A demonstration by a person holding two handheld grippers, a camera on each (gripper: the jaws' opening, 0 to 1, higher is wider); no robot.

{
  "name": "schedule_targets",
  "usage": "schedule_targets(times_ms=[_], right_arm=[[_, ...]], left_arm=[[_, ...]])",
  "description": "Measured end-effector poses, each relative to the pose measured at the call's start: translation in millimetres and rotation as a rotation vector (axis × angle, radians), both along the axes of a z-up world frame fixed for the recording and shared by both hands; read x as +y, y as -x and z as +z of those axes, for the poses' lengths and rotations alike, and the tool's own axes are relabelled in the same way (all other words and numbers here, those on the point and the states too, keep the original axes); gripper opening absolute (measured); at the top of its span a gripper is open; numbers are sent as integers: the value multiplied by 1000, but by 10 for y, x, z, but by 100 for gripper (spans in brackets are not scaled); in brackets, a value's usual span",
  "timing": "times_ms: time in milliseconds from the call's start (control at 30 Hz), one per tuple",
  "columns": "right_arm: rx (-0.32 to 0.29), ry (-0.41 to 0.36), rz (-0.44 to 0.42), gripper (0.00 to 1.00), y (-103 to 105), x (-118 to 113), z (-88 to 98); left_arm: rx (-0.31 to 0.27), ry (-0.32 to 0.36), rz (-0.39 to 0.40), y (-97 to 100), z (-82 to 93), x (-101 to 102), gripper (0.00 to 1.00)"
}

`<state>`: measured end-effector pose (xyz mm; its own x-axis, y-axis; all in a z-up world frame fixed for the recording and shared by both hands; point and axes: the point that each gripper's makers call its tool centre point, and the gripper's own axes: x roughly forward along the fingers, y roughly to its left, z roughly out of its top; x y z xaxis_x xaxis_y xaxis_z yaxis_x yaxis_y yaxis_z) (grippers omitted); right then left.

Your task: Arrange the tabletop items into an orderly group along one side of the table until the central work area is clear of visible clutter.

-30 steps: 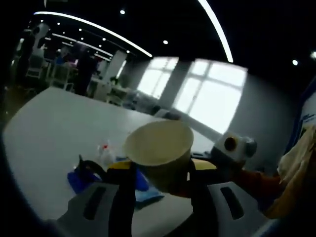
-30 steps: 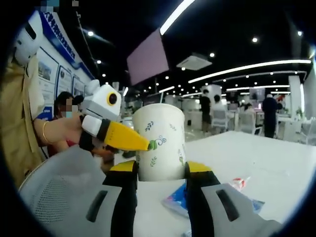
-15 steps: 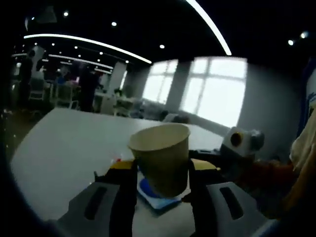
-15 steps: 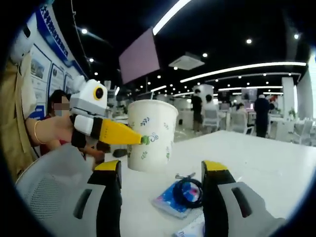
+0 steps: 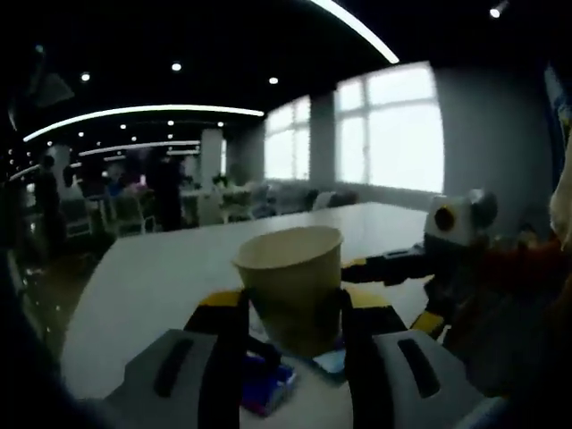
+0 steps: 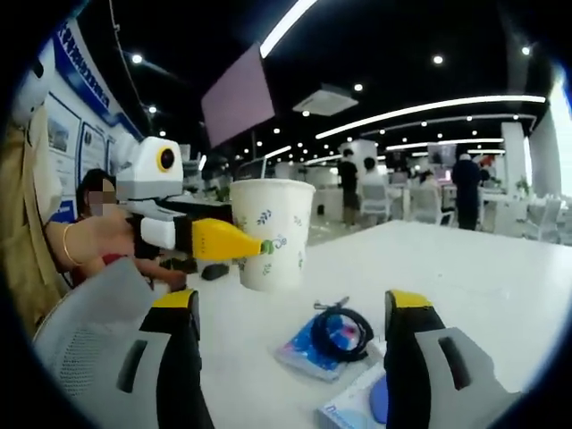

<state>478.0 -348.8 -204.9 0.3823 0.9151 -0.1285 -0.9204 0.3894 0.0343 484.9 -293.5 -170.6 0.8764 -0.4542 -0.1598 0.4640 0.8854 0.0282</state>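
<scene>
The paper cup is clamped between the left tool's jaws, held above the white tabletop. The right tool is spread wide and empty, the cup ahead of it, beyond a blue packet and black cable coil.

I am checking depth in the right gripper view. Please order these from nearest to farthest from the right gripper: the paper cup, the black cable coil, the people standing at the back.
1. Black cable coil: on the blue packet, between the right gripper jaws.
2. Paper cup: farther up the table, left of centre, held by the left gripper.
3. People standing: far behind the table, upper right.
</scene>
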Motion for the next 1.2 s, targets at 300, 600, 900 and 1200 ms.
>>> schedule_targets(times_ms=[300,600,900,1200], right_arm=[[42,34,-51,98,-29,-107,-86],[59,53,-82,99,-54,-180,-88],[46,51,-112,99,-135,-282,-25],[53,53,-150,99,-265,-422,-43]], left_arm=[[-26,-53,49,-126,-63,180,38],[-96,-52,76,-343,-6,351,38],[-115,-66,151,-685,-119,701,38],[-111,-59,184,-970,-156,928,38]])
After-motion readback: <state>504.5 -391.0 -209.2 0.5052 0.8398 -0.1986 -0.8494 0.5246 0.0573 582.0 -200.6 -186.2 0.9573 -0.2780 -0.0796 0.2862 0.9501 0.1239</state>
